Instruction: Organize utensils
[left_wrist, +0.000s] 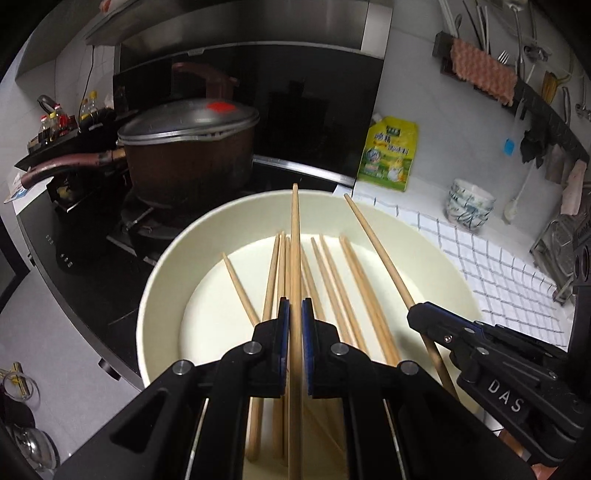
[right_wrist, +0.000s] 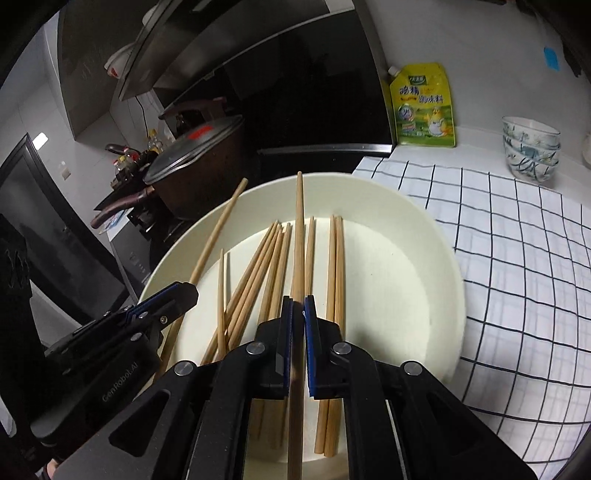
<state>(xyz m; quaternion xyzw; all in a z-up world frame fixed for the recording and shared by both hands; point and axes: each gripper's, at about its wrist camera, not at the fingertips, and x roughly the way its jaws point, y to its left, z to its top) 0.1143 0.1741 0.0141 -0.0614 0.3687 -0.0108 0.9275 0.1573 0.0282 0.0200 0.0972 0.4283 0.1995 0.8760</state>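
Hidden or unclear: the butt ends of both held chopsticks run under the tool bodies and off the lower frame edge.

Left tongs (left_wrist: 295, 306): clamped on one chopstick (left_wrist: 294, 243), raised over the basin, tip past the far rim.

Right tongs (right_wrist: 298, 306): clamped on a second chopstick (right_wrist: 300, 229), likewise raised; seen from the left view as a long stick (left_wrist: 380, 254) slanting across the basin.

Loose chopsticks (right_wrist: 258, 280): lying jumbled on the floor of the cream basin (right_wrist: 424, 229).

Surface: worktop with checked cloth (right_wrist: 517, 229); the basin sits beside a black hob (left_wrist: 92, 266).

Surroundings: lidded brown pot (left_wrist: 188, 155), yellow seasoning pouch (right_wrist: 424, 107), stacked patterned bowls (right_wrist: 532, 147), wall rail with hanging utensils (left_wrist: 517, 74).
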